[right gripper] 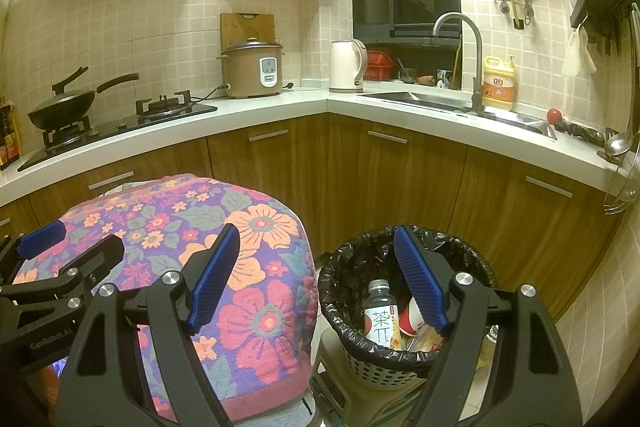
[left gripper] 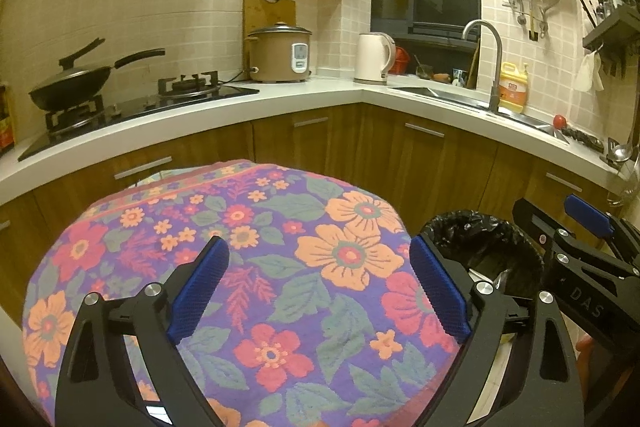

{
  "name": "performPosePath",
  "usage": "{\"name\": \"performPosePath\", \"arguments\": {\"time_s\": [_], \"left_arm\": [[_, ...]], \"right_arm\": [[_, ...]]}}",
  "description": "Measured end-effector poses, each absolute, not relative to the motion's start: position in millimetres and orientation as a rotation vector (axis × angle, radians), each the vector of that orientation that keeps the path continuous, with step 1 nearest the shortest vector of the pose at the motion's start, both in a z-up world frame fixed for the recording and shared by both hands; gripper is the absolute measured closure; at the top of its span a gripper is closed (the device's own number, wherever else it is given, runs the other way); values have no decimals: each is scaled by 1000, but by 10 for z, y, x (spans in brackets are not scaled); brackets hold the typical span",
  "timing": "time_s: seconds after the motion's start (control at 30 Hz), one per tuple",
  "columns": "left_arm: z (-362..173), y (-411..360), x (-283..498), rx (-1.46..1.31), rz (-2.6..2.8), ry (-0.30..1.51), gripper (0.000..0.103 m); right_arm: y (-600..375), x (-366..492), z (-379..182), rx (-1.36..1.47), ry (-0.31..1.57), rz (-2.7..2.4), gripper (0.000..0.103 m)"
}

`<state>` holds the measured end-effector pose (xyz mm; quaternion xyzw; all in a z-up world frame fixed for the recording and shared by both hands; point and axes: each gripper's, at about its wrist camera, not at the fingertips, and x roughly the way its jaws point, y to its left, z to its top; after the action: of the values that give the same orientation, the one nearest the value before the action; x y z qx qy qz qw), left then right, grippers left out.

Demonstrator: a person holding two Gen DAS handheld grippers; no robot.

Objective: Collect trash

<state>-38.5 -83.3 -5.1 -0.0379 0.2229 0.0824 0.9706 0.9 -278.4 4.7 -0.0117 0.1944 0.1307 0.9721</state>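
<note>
Lying in the black-lined bin [right gripper: 404, 311], the tea bottle [right gripper: 379, 311] stands nearly upright, cap up, among other trash. It sits just ahead of and below my right gripper [right gripper: 316, 283], nearer than my left gripper [left gripper: 320, 287]. Both grippers are spread and hold nothing; the floral-covered desk [left gripper: 280, 227] shows no litter.

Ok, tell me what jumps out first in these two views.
The loud flowered cloth draped over the table fills the foreground, with nothing lying on it. To its right stands a black-lined trash bin holding a bottle and other trash. Both the left gripper and the right gripper hang open, empty.
</note>
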Motion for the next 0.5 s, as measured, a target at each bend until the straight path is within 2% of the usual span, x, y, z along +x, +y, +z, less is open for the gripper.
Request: {"name": "performPosePath", "arguments": {"time_s": [0.5], "left_arm": [[-63,-803,-394,-74,162,451,14]], "right_arm": [[-2788,15,39,-25,393,267,26]]}}
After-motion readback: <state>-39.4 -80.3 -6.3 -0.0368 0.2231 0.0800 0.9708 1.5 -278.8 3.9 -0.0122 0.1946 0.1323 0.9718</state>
